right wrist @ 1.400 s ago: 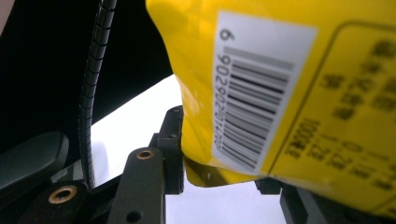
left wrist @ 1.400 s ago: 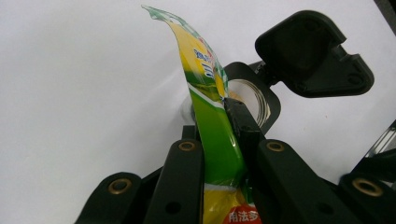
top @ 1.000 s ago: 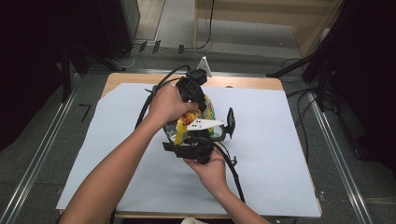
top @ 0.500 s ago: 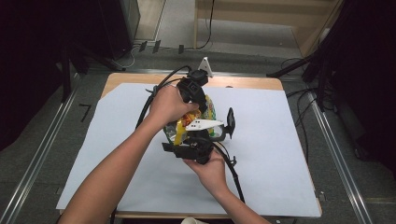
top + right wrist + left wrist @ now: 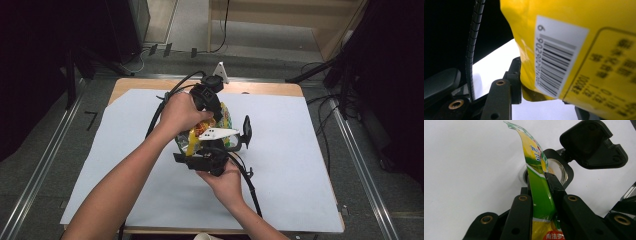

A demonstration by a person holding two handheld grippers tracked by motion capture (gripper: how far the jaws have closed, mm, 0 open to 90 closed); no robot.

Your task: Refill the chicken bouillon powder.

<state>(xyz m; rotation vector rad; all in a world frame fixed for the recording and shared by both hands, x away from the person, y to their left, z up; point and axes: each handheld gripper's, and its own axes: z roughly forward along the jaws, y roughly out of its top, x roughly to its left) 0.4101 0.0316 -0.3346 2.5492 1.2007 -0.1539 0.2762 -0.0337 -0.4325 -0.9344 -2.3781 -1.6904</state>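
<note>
High view: one yellow-green packet pinched between two claws, left claw and right claw

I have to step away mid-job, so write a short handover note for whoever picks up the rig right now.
Left gripper: shut on the top edge of the yellow and green bag.
Right gripper: shut on the bag's body, near the barcode.
The bag is held up between both grippers over the white sheet at the middle of the table.
Done: both grips are on.
Left: I cannot tell whether the bag is open yet; probably whatever comes next with it, likely opening it.
</note>
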